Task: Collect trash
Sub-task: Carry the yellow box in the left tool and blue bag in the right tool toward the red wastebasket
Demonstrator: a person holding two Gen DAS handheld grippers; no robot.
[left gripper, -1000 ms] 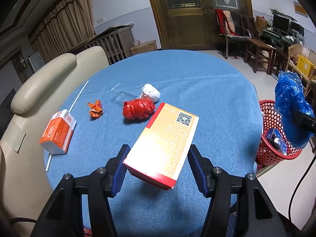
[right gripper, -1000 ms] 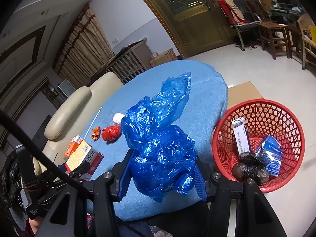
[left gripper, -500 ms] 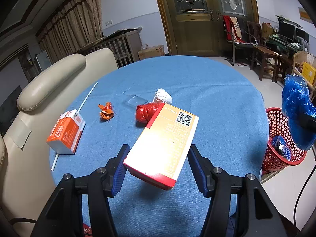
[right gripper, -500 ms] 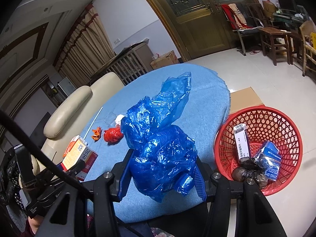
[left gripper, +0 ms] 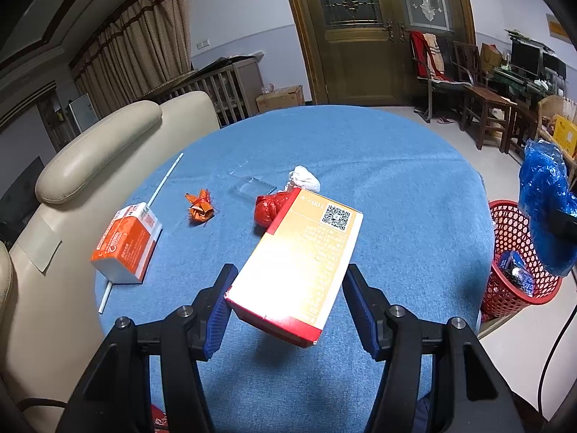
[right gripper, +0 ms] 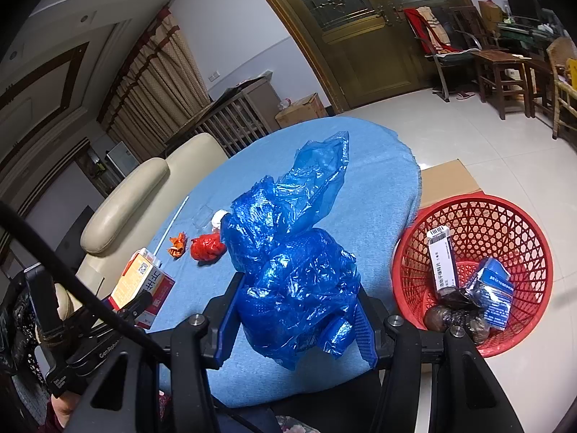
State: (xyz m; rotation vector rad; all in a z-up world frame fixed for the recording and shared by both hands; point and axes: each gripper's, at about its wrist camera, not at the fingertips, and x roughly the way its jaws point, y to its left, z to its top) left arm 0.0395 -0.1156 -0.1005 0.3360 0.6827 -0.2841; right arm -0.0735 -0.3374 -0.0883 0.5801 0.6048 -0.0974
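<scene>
The round table [left gripper: 360, 166], covered in blue cloth, is spread across the middle of the left wrist view; a cream leather sofa [left gripper: 97, 151] is seen along its left edge; a red mesh basket [right gripper: 476, 216] is set on the floor at the lower right of the right wrist view, just beside the table's edge, and a white carton, a blue packet and dark lumps are held inside it.

A crumpled blue plastic bag [right gripper: 292, 252] is clamped between the blue pads of the right gripper [right gripper: 295, 321] at the centre of the right wrist view; it is glossy, translucent and heavily creased, with a loose flap raised toward the upper middle of the frame; the bag is held above the table's near edge, left of the basket.

A flat orange-and-cream box [left gripper: 299, 259], red along its rim and printed with a QR code at its far corner, is gripped by the left gripper [left gripper: 288, 299] at the lower centre of the left wrist view; it is tilted and lifted clear of the cloth.

On the table at the left of that view an orange-and-white carton [left gripper: 126, 241] is laid on its side; a thin white straw [left gripper: 162, 184] is stretched beside it; a red knotted bag [left gripper: 268, 207] is partly hidden behind the held box; a white crumpled tissue [left gripper: 304, 178] is touching it from behind; a small orange wrapper [left gripper: 200, 207] is left between carton and red bag.
</scene>
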